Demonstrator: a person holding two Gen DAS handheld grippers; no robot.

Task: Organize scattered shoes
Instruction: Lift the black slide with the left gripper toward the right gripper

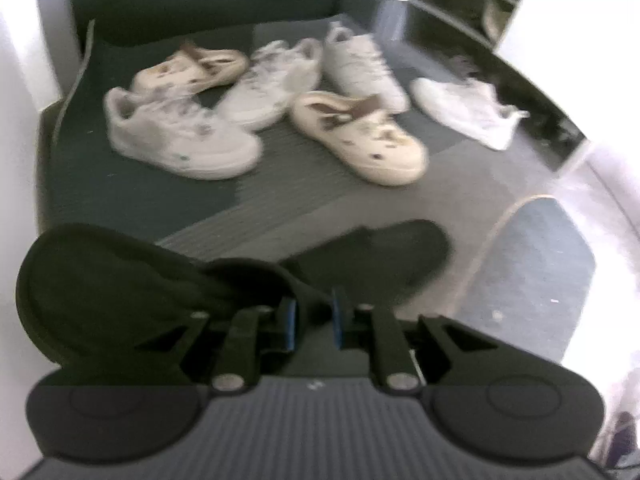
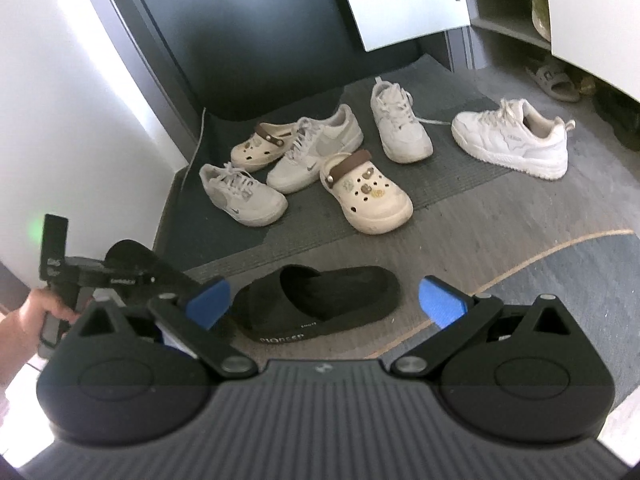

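The left tongs [image 1: 314, 314] are clamped on a black slipper [image 1: 120, 288], pinching its collar so the shoe hangs off to the left, clear of the floor; that edge grip suits carrying a soft, light shoe; in the right view the same tongs show at the left, gripped by a hand [image 2: 30, 316]. The right tongs [image 2: 324, 300] stand wide apart, straddling the other black slipper [image 2: 320, 304] on the floor [image 2: 500, 220], likely lined up to take the mate; its sole rim reads roughly "PIONEER", though I am not sure. Six pale shoes lie scattered on the dark mat [image 2: 224, 240]: two swoosh-marked sneakers, two cream clogs [image 2: 368, 196] with charms, a white trainer [image 2: 400, 124], and a chunky sneaker [image 2: 516, 140] apart at the mat's edge; an open shoe cabinet [image 2: 504, 8] waits behind.
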